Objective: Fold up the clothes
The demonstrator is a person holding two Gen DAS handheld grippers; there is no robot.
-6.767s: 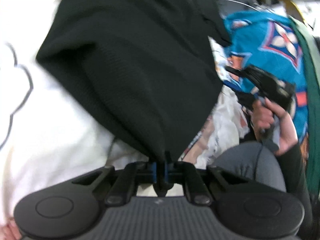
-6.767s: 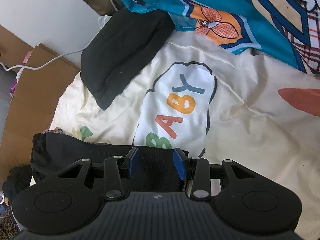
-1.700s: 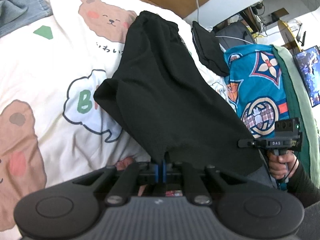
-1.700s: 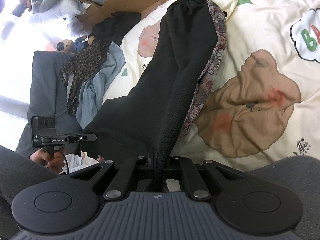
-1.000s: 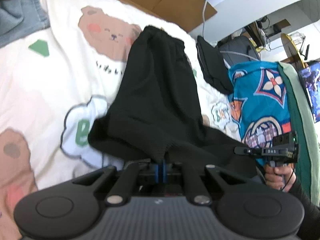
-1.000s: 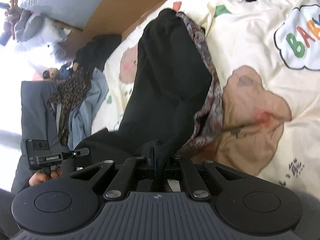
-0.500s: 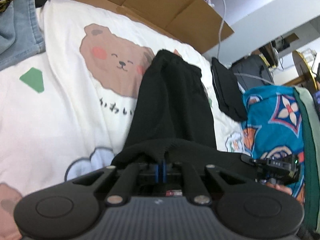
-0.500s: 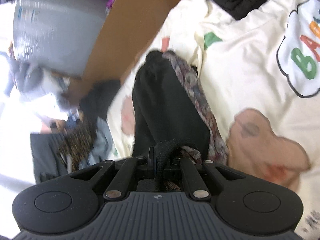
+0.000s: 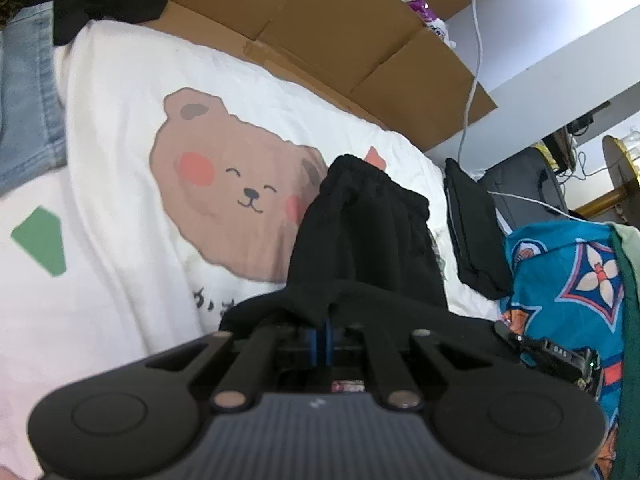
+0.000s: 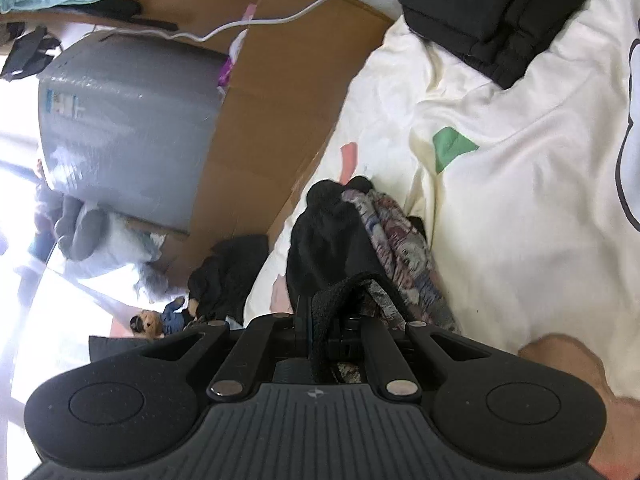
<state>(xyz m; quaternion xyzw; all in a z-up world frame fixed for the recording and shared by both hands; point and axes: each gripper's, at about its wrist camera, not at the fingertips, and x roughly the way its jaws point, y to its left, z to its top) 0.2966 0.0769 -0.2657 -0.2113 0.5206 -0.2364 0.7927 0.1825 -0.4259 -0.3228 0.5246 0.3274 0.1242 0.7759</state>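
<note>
The left gripper [image 9: 323, 334] has its fingers clamped together on an edge of the black garment [image 9: 368, 240]. The right gripper [image 10: 324, 332] is clamped on another edge of it. The garment lies on the bed sheet [image 9: 120, 128], over a patterned cloth [image 10: 400, 248]. Farther away is a folded black garment [image 9: 476, 232], then cardboard [image 9: 340, 24].

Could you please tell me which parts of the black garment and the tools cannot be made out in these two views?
- Left wrist view: the near edge of the black garment is hidden behind the left tool.
- Left wrist view: the right tool is mostly cut off by the garment's fold.
- Right wrist view: the right tool's pads are buried in cloth.
- Right wrist view: the patterned fabric is unidentifiable.
</note>
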